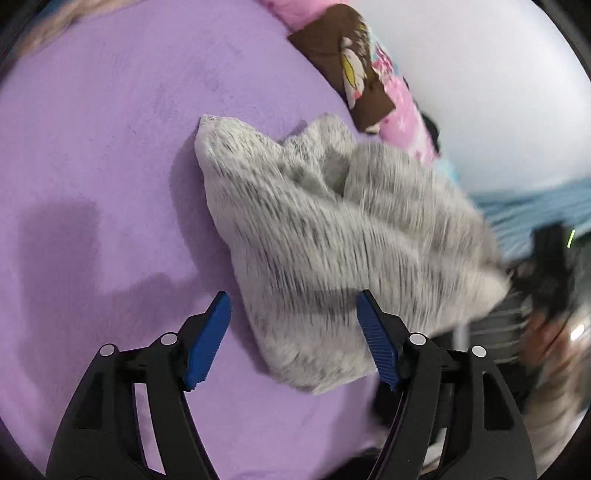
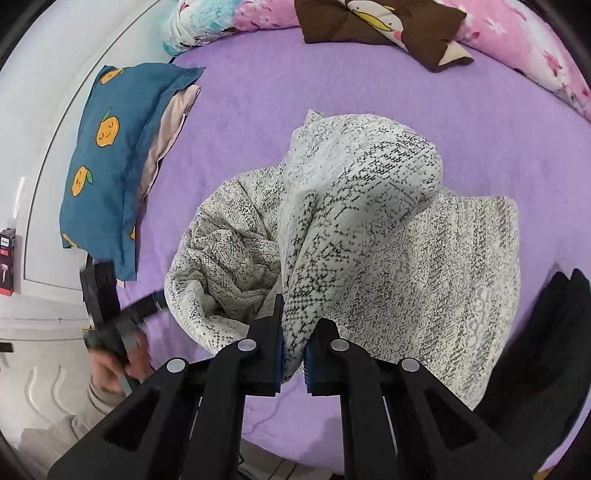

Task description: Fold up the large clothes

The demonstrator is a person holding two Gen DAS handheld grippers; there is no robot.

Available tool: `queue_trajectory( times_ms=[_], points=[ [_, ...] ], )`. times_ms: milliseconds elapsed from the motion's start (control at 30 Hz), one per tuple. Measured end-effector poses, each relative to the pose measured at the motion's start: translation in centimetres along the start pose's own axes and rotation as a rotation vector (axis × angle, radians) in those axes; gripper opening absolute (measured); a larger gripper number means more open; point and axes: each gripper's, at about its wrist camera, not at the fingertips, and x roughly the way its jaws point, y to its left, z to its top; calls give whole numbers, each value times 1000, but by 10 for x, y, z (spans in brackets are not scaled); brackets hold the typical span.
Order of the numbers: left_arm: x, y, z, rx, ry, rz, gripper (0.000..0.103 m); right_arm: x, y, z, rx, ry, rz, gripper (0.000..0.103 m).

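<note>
**Right gripper pinching the knit, left gripper spread: fold barely begun**

Right gripper [image 2: 293,360] sits closest to its own camera with its blue pads [image 2: 279,343] pressed together on a raised fold of the speckled grey-and-white knit garment [image 2: 369,229]. From that pinch the cloth rises into a rounded hump, while the rest sags in loose creases to its left and lies flatter to its right on the purple bedsheet [image 2: 332,92].

Left gripper [image 1: 293,332] is spread wide, with nothing between its pads. Its right-hand blue pad [image 1: 376,339] overlaps the near edge of the garment [image 1: 332,229] in its own view, but whether it touches the cloth I cannot tell; the other pad sits over bare sheet. In the right wrist view this tool shows as a dark blur at the garment's left edge, held in the person's hand [image 2: 122,362].

Judged from how the cloth lies, little is done. The garment is a bunched mound near the front edge of the bed, with no flat panel, no straight crease and no sleeve or hem I can pick out. It probably has to be spread or shaken out first, then folded in stages.

Farther off, a teal pillow with orange fruit prints [image 2: 110,158] lies to the left of the garment. A pink floral and brown quilt [image 2: 388,22] is heaped along the far edge of the bed, well apart from the work. A dark cloth [image 2: 546,332] lies at the right edge.
</note>
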Motion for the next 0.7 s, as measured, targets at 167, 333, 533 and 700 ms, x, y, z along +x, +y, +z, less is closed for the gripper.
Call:
queue_trajectory(
  times_ms=[167, 333, 533, 700],
  points=[
    [24, 17, 36, -58, 84, -52, 78, -4, 6, -4, -18, 4, -24, 8],
    [40, 20, 61, -91, 99, -95, 79, -6, 17, -5, -36, 10, -54, 8],
    [45, 37, 75, -131, 98, -42, 77, -3, 30, -6, -64, 17, -55, 8],
    [63, 55, 79, -197, 142, -88, 81, -1, 35, -9, -76, 25, -64, 8]
  ],
)
